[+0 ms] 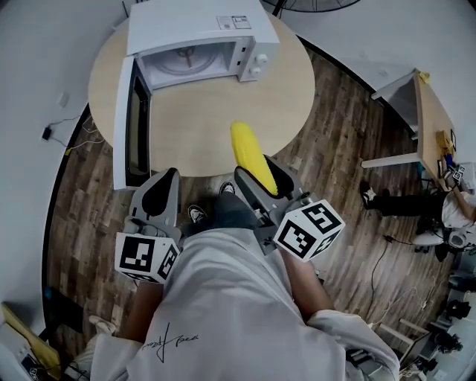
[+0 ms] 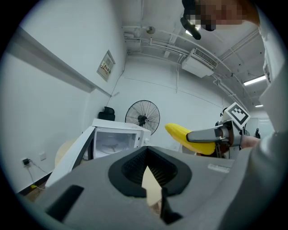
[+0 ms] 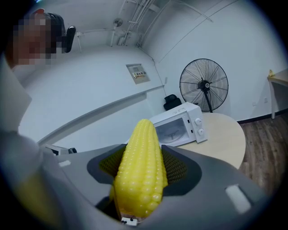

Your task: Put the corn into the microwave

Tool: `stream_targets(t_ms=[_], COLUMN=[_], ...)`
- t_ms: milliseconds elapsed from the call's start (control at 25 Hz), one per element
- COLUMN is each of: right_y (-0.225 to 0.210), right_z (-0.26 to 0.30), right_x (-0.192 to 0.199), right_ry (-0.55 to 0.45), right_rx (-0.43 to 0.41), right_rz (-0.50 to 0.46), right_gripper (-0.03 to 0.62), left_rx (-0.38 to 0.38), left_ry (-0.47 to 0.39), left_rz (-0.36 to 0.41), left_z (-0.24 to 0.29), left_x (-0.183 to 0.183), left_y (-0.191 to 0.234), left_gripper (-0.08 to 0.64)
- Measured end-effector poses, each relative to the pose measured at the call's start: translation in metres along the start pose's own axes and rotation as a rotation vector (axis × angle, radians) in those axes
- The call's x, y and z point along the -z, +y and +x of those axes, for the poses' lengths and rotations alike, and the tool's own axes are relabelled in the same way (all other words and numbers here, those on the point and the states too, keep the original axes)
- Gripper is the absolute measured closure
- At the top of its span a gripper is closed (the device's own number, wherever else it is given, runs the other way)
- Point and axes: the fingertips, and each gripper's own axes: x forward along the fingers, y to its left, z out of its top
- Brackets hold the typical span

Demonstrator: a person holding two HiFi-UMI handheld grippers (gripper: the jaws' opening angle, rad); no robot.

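Label [image 1: 233,22] atop microwave [image 1: 201,45]: print illegible. Right tongs [image 1: 262,177] pinch the corn cob [image 1: 249,152], pointed toward the open microwave, above the worktop [image 1: 208,126] edge. Left tongs [image 1: 162,190] pressed together, empty, alongside.

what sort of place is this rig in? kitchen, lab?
Probably a lab or office workspace, not a home kitchen: the microwave sits on a round table rather than a counter, exposed pipes run along the ceiling, and a pedestal fan stands behind the table.
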Motion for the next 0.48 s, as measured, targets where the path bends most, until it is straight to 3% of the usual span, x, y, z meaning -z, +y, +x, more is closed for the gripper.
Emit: stream_targets(t_ms=[480], right_y=[-0.001], right_z=[0.045], right_x=[-0.014], right_ry=[0.014], right_rx=[0.007], right_rz=[-0.078], right_gripper=[0.331], left_rx=[-0.01], left_ry=[-0.008], left_rz=[0.013], left_z=[0.015], left_x=[-0.015], left_y=[0.022], left_gripper=[0.571])
